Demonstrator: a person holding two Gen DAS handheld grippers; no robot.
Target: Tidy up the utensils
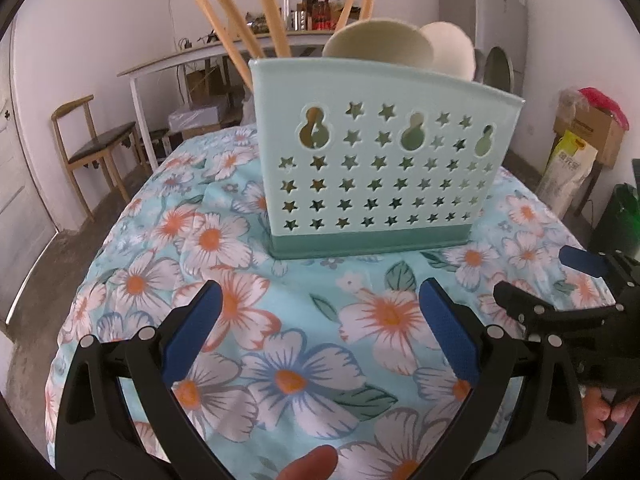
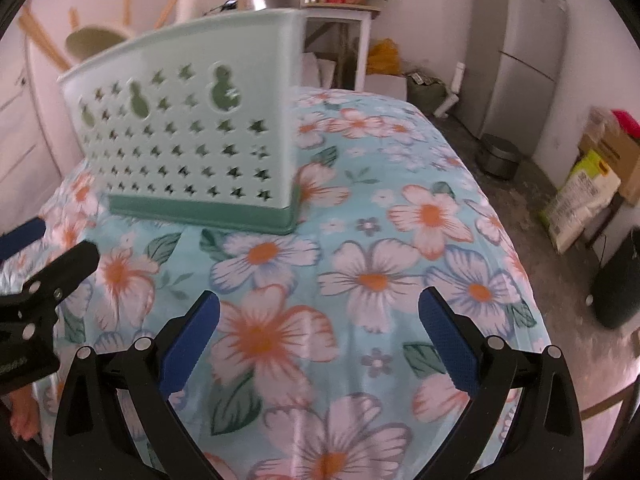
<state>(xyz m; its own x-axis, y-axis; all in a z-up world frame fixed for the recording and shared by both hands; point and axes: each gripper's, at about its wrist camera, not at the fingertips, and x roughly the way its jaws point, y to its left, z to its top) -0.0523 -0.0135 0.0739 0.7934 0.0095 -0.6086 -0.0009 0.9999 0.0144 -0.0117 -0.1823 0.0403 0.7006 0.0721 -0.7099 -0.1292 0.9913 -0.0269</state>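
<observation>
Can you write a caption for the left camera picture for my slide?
Open left gripper faces a mint utensil holder with chopsticks and spoons on a flowered tablecloth.

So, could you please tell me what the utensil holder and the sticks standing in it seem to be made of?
The utensil holder looks like moulded plastic, pale mint with a smooth, slightly glossy wall and clean star cut-outs. The sticks look like bare wood or bamboo, tan and matte; which one is unclear.

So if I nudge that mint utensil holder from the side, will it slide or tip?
The utensil holder probably tips: it is tall and narrow, with chopsticks and spoons rising above its rim. The wrinkled floral cloth beneath likely bunches instead of letting it slide.
</observation>
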